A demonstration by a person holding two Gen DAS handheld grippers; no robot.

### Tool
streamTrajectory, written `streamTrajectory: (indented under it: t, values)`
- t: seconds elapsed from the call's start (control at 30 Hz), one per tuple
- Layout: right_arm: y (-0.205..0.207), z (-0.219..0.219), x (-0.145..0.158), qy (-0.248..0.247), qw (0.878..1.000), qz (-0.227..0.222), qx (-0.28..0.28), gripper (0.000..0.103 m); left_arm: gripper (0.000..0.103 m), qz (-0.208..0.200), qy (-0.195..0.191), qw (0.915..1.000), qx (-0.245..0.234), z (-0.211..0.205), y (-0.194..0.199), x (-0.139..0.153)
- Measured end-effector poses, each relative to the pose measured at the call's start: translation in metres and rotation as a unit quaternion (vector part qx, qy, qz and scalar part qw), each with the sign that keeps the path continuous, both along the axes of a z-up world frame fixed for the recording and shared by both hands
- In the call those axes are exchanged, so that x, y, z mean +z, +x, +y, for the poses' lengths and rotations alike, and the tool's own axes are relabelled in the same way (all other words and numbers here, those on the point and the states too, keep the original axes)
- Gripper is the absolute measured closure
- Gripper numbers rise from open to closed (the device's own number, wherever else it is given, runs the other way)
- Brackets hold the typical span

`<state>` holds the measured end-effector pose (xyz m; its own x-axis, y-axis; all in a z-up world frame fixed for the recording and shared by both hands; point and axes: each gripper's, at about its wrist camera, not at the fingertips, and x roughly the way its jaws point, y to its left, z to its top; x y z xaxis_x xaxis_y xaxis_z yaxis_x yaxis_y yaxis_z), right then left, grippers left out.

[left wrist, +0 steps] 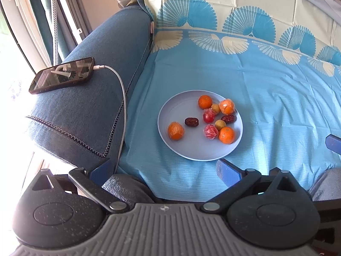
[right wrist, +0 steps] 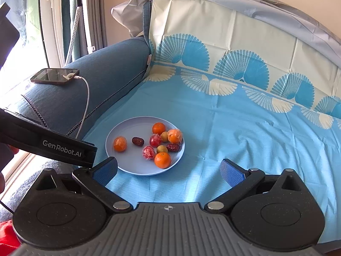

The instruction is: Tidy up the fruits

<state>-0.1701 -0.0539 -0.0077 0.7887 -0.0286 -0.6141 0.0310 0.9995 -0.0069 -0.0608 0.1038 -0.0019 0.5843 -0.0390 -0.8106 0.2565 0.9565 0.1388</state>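
1. Sofa seat under a blue cloth (left wrist: pixel 266 98); phone (left wrist: pixel 61 74) charging on the armrest.
2. Plate (left wrist: pixel 181 147) on the cloth holds all visible fruit: oranges (left wrist: pixel 205 101), dates (left wrist: pixel 191 121), wrapped red ones (left wrist: pixel 211 131), small yellow ones.
3. Progress: fruit is plated but mixed, not grouped. Fits either pre-sorting or gathering done; can't tell which.
4. Date long axes lie roughly left-right; the rest are round.
5. Left gripper (left wrist: pixel 164 170) and right gripper (right wrist: pixel 168 170) both spread wide, empty, short of the plate.

Pale blue plate (left wrist: pixel 181 147) flat on the sofa cloth, holding all the fruit: four oranges (left wrist: pixel 205 102) (two film-wrapped), two dark red dates (left wrist: pixel 191 121), two yellowish small fruits (left wrist: pixel 220 124), two wrapped red ones (left wrist: pixel 211 131). Mostly clustered at its right side.
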Motion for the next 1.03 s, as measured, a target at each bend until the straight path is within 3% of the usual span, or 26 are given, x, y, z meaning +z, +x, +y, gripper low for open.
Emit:
streamTrajectory:
  t: [1.03]
  values:
    - [0.0012,0.002,0.003,-0.003,1.0,0.001,0.006,0.001,0.0,-0.018,-0.006,0.9998,0.008,0.0059,-0.0005,0.007]
